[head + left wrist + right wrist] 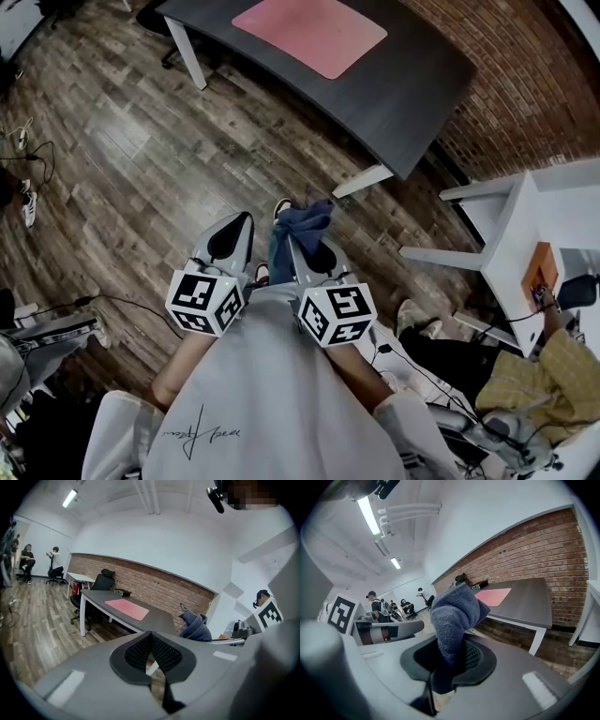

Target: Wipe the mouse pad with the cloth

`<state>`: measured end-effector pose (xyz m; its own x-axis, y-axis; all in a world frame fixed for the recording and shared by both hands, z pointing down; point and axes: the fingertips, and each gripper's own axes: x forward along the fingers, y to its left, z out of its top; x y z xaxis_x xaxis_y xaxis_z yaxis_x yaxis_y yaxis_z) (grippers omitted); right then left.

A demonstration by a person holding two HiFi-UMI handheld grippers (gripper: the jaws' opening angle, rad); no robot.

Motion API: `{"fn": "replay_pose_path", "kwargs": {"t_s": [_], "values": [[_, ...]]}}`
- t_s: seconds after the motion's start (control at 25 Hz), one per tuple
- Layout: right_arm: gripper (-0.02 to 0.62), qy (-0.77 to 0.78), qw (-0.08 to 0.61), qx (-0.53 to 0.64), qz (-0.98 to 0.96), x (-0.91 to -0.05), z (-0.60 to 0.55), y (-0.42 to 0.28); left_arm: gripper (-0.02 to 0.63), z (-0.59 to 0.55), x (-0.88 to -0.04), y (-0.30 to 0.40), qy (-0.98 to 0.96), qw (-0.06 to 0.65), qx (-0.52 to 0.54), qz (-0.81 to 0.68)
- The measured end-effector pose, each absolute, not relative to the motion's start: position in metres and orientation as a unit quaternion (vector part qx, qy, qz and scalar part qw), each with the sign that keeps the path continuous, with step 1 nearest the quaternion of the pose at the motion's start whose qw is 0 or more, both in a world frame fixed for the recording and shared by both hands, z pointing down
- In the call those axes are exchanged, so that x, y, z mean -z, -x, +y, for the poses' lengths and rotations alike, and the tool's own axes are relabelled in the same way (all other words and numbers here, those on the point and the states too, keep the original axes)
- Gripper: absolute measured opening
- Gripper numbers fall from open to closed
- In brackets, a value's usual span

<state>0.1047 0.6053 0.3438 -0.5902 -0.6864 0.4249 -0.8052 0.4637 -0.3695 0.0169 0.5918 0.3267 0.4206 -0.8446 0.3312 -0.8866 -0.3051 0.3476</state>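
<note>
**While the pad waits on the desk, the cloth sits in the right gripper**

As the head view shows, both grippers are held low in the middle of the frame, close to the person's body and above the wood floor, well apart from the desk at the top of the frame. The pink mouse pad lies flat on the desk, near its upper edge in that view, with nothing on it.

The right gripper is clenched on the blue cloth. In its own view the cloth is pinched between the dark pads and bunches up above them into a rounded fold. In the head view the cloth shows as a crumpled lump at that gripper's tip, just right of centre.

The left gripper is closed with nothing in it; its pads meet at the tips. It sits just beside the right one, to its left.

Both gripper views show the pad on the desk in the middle distance, with a brick wall behind it.
</note>
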Motion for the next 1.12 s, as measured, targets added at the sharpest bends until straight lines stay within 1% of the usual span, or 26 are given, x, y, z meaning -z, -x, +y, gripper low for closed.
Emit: {"fn": "replay_pose_path", "kwargs": {"t_s": [0.28, 0.6, 1.12], "values": [[0.075, -0.423, 0.115, -0.276, -0.856, -0.343, 0.555, -0.089, 0.006, 0.545, -0.325, 0.000, -0.799, 0.232, -0.044, -0.553], [0.075, -0.409, 0.131, -0.284, -0.857, -0.351, 0.478, -0.086, 0.008, 0.475, -0.335, 0.008, -0.782, 0.255, -0.050, -0.566], [0.075, -0.391, 0.130, -0.314, -0.855, -0.360, 0.356, -0.085, 0.012, 0.355, -0.346, 0.002, -0.776, 0.275, -0.074, -0.563]]}}
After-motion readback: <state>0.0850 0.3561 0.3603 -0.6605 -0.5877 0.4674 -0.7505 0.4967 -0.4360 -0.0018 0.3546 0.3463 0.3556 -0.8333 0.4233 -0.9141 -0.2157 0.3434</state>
